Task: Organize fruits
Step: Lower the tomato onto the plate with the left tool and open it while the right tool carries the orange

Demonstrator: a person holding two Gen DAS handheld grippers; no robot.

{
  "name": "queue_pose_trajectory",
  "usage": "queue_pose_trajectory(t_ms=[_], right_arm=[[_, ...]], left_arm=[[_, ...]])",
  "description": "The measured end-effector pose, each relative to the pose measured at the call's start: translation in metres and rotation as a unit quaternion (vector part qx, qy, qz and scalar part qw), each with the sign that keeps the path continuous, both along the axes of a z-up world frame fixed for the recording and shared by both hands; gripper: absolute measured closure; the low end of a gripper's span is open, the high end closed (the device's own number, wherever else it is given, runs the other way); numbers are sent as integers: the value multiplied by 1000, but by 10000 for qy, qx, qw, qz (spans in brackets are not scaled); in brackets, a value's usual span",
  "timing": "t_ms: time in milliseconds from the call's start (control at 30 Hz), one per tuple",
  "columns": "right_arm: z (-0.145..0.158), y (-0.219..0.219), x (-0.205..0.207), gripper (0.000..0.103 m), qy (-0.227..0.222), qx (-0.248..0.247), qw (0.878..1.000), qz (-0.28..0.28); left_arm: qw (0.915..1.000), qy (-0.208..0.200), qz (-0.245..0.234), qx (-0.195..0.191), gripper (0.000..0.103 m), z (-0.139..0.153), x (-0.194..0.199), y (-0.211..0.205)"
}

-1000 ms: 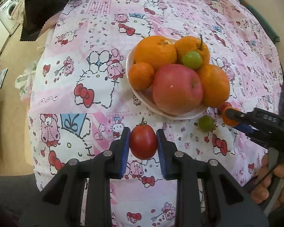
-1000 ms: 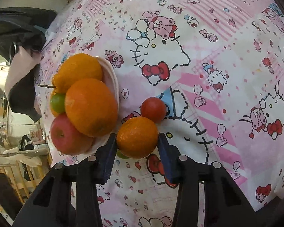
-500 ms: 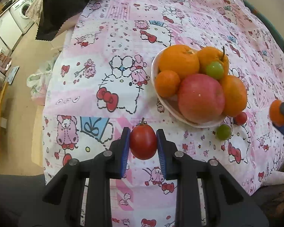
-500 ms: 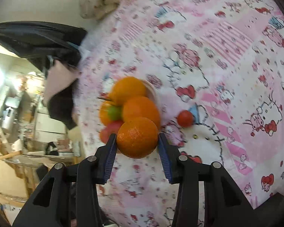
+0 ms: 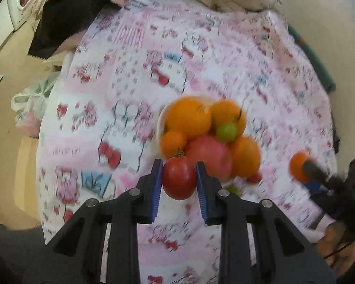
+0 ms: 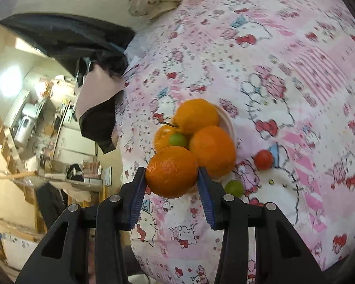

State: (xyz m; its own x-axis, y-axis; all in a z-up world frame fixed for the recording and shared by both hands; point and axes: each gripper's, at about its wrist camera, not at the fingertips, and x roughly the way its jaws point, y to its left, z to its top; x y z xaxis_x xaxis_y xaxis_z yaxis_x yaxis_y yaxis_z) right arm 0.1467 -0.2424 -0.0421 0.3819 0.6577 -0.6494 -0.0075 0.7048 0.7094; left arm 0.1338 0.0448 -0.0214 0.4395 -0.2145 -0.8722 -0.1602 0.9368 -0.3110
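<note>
The bowl (image 6: 227,120) is mostly hidden under piled oranges (image 6: 211,150), an apple (image 5: 209,157) and a green fruit (image 5: 226,132); blur smears the left view. The left gripper (image 5: 179,179) is clamped on a tomato (image 5: 178,177), and the right gripper (image 6: 171,175) on an orange (image 6: 171,171), both just before the bowl. A small tomato (image 6: 263,159) and lime (image 6: 234,188) lie on the cloth (image 6: 284,82) beside it.

cartoon-print pink cloth (image 5: 135,75) | black fabric (image 5: 66,16) draped at edge | washing machine (image 5: 21,2) | plastic bag (image 5: 30,104) on floor
</note>
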Motion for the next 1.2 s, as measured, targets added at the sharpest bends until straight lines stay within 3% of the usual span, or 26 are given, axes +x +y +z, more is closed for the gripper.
queue_pose_trajectory(t_ms=[167, 333, 500, 733, 967, 1033, 1100, 1200], right_arm=[[7, 20, 22, 58, -100, -265, 9992, 283], [2, 21, 38, 58, -134, -410, 9987, 289], [-12, 4, 42, 58, 111, -334, 9994, 19], [-22, -12, 48, 58, 279, -331, 9990, -142], [-19, -26, 51, 58, 178, -631, 9969, -441], [-21, -29, 52, 58, 215, -616, 9967, -491], [-21, -30, 52, 58, 216, -620, 9966, -500], [-20, -27, 52, 58, 188, -625, 9968, -467]], left_arm=[[9996, 89, -249, 74, 79, 8, 57, -4], [9987, 322, -368, 144, 79, -16, 120, -15], [9968, 479, -601, 214, 79, -46, 165, -37], [9919, 893, -871, 243, 79, -91, 189, -63], [9898, 1037, -918, 344, 78, -104, 188, -69], [9901, 1052, -838, 392, 74, -103, 187, -69], [9896, 1072, -811, 510, 61, -100, 187, -67], [9909, 1001, -816, 384, 48, -92, 184, -60]])
